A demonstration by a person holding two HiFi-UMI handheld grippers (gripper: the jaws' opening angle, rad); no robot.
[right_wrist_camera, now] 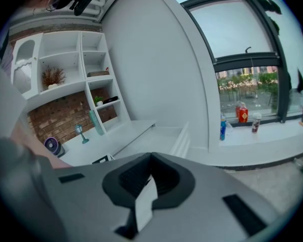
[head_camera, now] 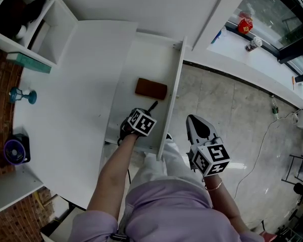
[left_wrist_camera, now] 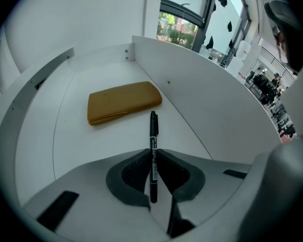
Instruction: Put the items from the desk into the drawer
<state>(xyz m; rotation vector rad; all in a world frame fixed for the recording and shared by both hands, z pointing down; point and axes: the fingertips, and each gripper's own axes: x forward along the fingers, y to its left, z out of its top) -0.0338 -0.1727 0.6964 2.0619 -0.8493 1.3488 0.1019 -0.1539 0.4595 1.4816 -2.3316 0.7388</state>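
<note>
Pen (left_wrist_camera: pixel 153 130), black, is clasped in the left gripper (left_wrist_camera: pixel 153 154) inside the drawer (left_wrist_camera: pixel 76 137), brown pouch (left_wrist_camera: pixel 123 102) lying farther in. Right gripper (right_wrist_camera: pixel 151 157) is held clenched, empty, at right.

Head view: steeply down on drawer (head_camera: pixel 146 64); left gripper view: close inside it; right: outward, near-level.

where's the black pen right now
Left gripper view: the black pen is clamped by the left gripper over the open drawer, tip toward the brown pouch.
</note>
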